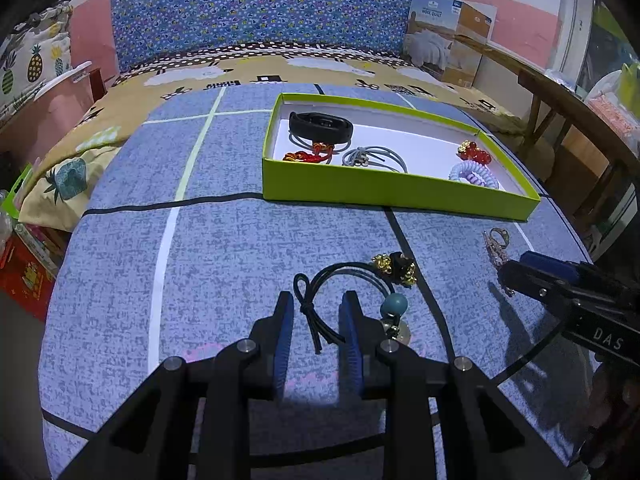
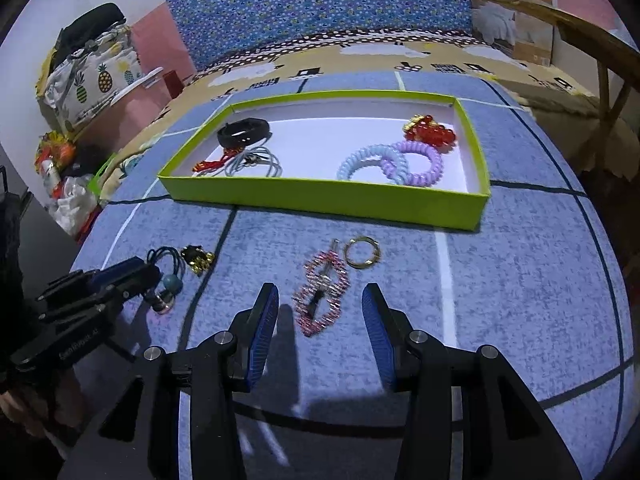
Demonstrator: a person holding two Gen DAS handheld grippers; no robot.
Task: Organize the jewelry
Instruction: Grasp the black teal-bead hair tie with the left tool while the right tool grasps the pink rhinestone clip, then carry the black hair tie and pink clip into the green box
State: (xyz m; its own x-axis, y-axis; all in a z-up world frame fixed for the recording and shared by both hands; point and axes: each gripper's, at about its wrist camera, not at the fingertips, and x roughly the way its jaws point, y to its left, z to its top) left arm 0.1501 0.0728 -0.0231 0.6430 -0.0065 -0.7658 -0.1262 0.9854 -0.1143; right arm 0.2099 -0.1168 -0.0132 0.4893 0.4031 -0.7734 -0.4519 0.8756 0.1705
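A lime-green box (image 1: 384,194) (image 2: 320,200) with a white floor holds a black band (image 1: 320,126), grey hair ties (image 1: 374,157), a red knot charm (image 1: 306,155), red beads (image 2: 432,132) and pastel spiral ties (image 2: 394,164). On the blue cloth lie a black hair tie with a teal bead (image 1: 352,284) (image 2: 170,276), a pink rhinestone hair clip (image 2: 322,294) and a gold ring (image 2: 362,253). My left gripper (image 1: 318,316) is open, its fingers either side of the black tie's knot. My right gripper (image 2: 320,308) is open around the pink clip.
The blue grid-pattern cloth (image 1: 220,260) covers a table with a rounded near edge. A bed with a patterned cover (image 1: 256,68) lies behind. A wooden frame (image 1: 560,92) stands at the right; bags and boxes (image 2: 80,80) stand at the left.
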